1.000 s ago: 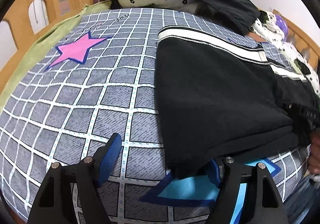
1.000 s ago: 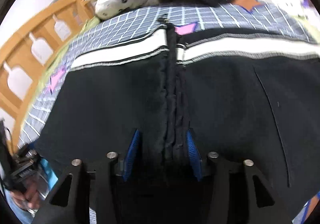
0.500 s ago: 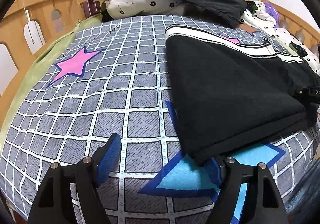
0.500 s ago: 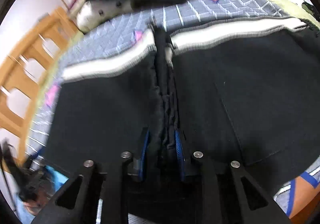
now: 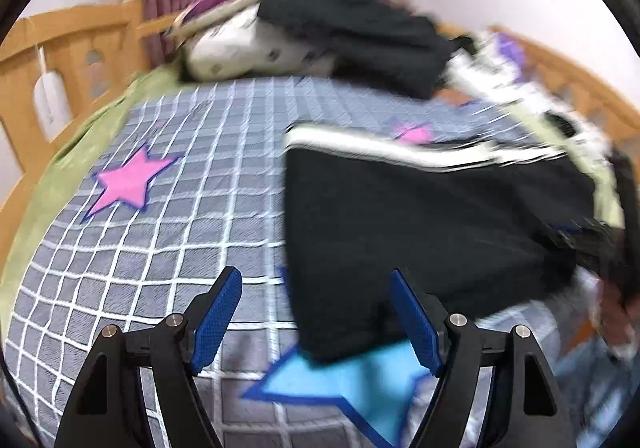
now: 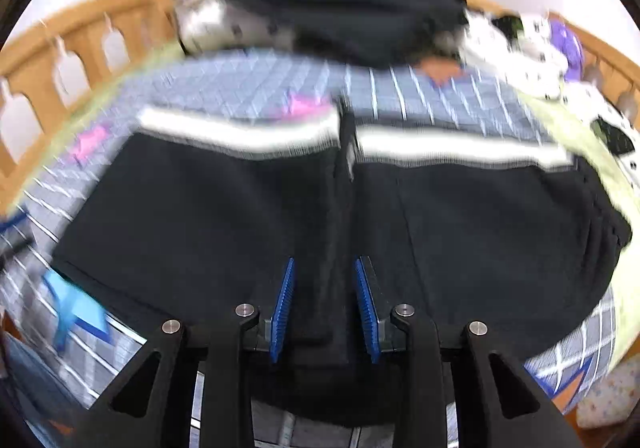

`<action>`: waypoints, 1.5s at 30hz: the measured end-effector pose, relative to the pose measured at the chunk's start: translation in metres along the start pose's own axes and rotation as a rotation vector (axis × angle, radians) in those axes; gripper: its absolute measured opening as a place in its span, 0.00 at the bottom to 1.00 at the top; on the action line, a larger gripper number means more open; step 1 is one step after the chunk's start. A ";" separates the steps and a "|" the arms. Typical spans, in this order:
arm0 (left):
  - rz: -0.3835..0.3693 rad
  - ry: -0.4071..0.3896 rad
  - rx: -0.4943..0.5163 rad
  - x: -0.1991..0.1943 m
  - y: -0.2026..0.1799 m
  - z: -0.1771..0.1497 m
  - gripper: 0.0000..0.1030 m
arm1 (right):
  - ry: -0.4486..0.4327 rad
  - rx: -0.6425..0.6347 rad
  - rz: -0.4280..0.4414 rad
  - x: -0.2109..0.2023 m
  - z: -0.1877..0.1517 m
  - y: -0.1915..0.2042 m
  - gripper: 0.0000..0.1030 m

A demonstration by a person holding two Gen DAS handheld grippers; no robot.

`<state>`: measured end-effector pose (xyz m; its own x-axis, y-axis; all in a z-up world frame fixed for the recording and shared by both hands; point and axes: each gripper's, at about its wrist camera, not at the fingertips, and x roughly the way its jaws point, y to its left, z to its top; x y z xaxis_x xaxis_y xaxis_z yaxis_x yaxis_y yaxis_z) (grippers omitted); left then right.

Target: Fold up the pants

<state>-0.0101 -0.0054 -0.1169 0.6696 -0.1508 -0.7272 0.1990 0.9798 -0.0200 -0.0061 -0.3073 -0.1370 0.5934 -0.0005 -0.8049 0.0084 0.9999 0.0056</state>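
Black pants (image 5: 420,216) with a white striped waistband lie spread on a grey checked bedsheet (image 5: 168,216). My left gripper (image 5: 316,312) is open above the sheet, and the near left corner of the pants lies between its blue pads. In the right wrist view the pants (image 6: 200,208) fill the middle. My right gripper (image 6: 325,306) stands over their centre seam, its blue pads apart with the bunched seam fabric between them. Both views are motion-blurred.
A pile of pillows and dark clothes (image 5: 340,40) lies at the head of the bed. A wooden bed rail (image 5: 60,60) runs along the left and another rail (image 6: 608,60) along the right. Stars are printed on the sheet (image 5: 132,180).
My left gripper has drawn back and lifted, staying open at the pants' corner. My right gripper's pads, tight on the centre seam half a second ago, have spread apart. The pants now lie flatter.
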 end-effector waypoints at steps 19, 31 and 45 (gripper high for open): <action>0.058 0.096 -0.046 0.031 0.012 -0.012 0.73 | -0.109 0.076 0.143 0.021 0.063 -0.032 0.46; 0.069 0.059 -0.060 0.038 0.018 0.012 0.73 | 0.006 0.063 0.199 0.103 0.101 -0.029 0.21; 0.059 0.099 -0.127 0.054 0.026 0.024 0.73 | -0.188 0.256 -0.062 -0.028 0.022 -0.162 0.55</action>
<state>0.0488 0.0091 -0.1399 0.6028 -0.0851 -0.7933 0.0650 0.9962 -0.0575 -0.0062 -0.4696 -0.1021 0.7231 -0.0873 -0.6852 0.2376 0.9629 0.1280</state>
